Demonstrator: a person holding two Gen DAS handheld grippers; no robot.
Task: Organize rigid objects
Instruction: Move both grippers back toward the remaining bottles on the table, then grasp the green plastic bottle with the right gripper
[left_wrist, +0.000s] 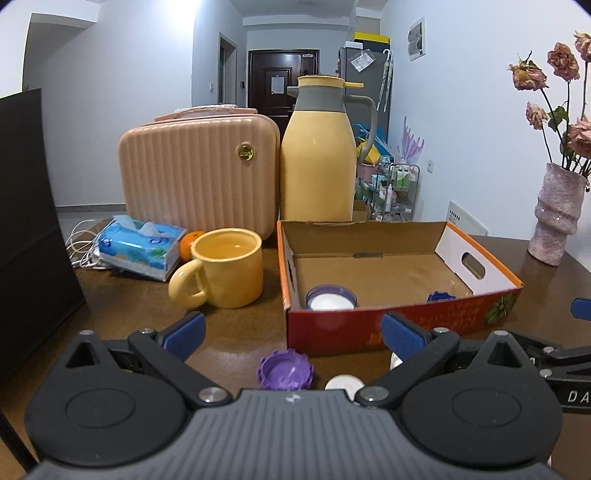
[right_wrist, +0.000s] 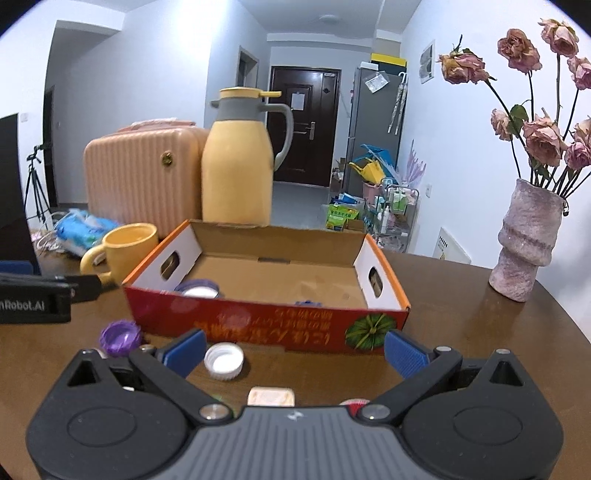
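A shallow red and orange cardboard box (left_wrist: 402, 325) (right_wrist: 266, 325) stands on the brown table. Inside it lie a purple lid with a white inside (left_wrist: 331, 298) (right_wrist: 199, 290) and a blue cap (left_wrist: 441, 296) (right_wrist: 308, 303). In front of the box a purple cap (left_wrist: 285, 373) (right_wrist: 120, 335) and a white cap (left_wrist: 343, 382) (right_wrist: 224, 360) lie on the table. A beige block (right_wrist: 271, 397) sits close under my right gripper. My left gripper (left_wrist: 293, 334) is open and empty above the purple cap. My right gripper (right_wrist: 295, 352) is open and empty, near the white cap.
A yellow mug (left_wrist: 221, 269), a yellow thermos jug (left_wrist: 317, 155), a pink ribbed case (left_wrist: 199, 177), a tissue pack (left_wrist: 140, 245) and an orange (left_wrist: 190, 242) stand behind and left of the box. A pink vase with dried roses (right_wrist: 524, 240) is at the right. A dark panel (left_wrist: 33, 229) stands at the left.
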